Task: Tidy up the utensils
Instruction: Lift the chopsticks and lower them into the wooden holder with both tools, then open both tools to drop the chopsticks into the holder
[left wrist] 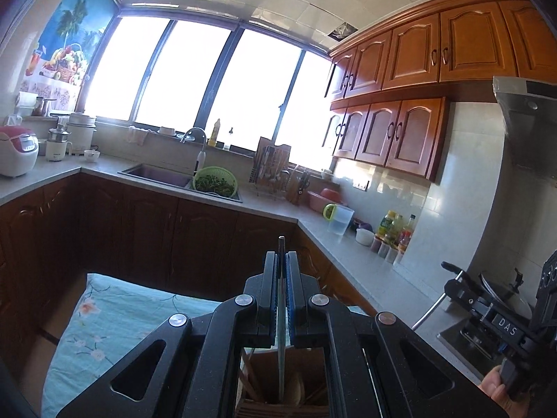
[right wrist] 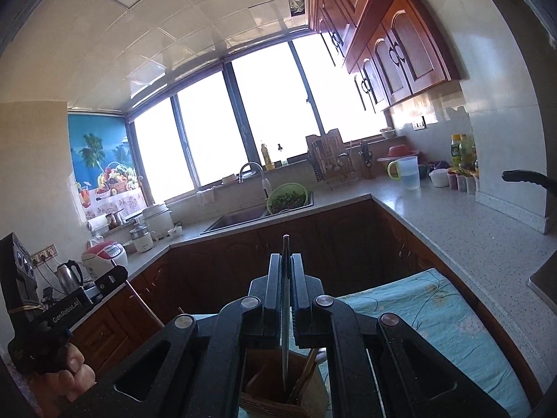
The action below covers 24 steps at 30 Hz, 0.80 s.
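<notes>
My left gripper (left wrist: 281, 256) is shut on a thin utensil (left wrist: 280, 348) seen edge-on, whose lower end hangs over a wooden utensil holder (left wrist: 250, 409). In the right wrist view that same left gripper (right wrist: 118, 275) grips a brown stick (right wrist: 146, 304). My right gripper (right wrist: 285, 257) is shut on a flat metal utensil (right wrist: 285, 348) that points down at the wooden holder (right wrist: 261, 399), which holds several wooden utensils. The right gripper (left wrist: 454, 289) also shows at the left wrist view's right edge with a shiny metal handle (left wrist: 428, 313) below it.
The holder stands on a table under a teal floral cloth (left wrist: 115, 313) (right wrist: 435, 310). Behind it, dark cabinets carry an L-shaped grey counter (right wrist: 452, 223) with a sink (left wrist: 156, 174), a green colander (left wrist: 215, 181), a dish rack (left wrist: 271, 170), a jug (right wrist: 407, 172) and bottles. A hand (right wrist: 69, 372) holds each gripper.
</notes>
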Available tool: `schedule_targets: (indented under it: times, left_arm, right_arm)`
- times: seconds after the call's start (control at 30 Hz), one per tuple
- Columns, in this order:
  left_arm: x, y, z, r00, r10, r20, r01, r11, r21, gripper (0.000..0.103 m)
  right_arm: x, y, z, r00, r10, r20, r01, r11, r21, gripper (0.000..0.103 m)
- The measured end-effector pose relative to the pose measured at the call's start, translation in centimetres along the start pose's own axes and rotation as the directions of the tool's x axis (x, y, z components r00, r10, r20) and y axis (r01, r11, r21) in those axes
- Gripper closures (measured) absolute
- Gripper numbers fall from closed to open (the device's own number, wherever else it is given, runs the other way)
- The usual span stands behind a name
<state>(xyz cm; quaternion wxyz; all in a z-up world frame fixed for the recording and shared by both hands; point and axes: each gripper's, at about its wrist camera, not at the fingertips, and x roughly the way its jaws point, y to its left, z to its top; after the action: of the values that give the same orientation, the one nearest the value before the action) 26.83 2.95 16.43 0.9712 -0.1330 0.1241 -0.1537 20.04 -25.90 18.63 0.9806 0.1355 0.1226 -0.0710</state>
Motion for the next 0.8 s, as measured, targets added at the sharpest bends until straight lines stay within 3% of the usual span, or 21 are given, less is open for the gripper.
schedule_targets:
  times: [0.37,0.57,0.8]
  left_arm:
    - [3.7,-0.6,-6.2,0.997,0.018,-0.072,-0.019,1.000,-0.006,0.101]
    - [5.4,-0.1,-6.7,0.991,0.027,-0.130,-0.029,1.000,-0.011,0.100]
    - [5.1,0.4,-5.1,0.990,0.031,-0.135,-0.032,1.000,0.000,0.100]
  right_arm:
    - [2.9,-2.1,-5.4,0.995,-0.022,-0.092,0.026,0.999,0.045,0.099]
    - [4.1,-2.3,-7.1,0.988,-0.023,-0.154,0.031,0.998,0.046,0.099]
    - [4.1,-2.3,-7.0,0.987,-0.025,-0.160,0.032,0.998,0.045,0.099]
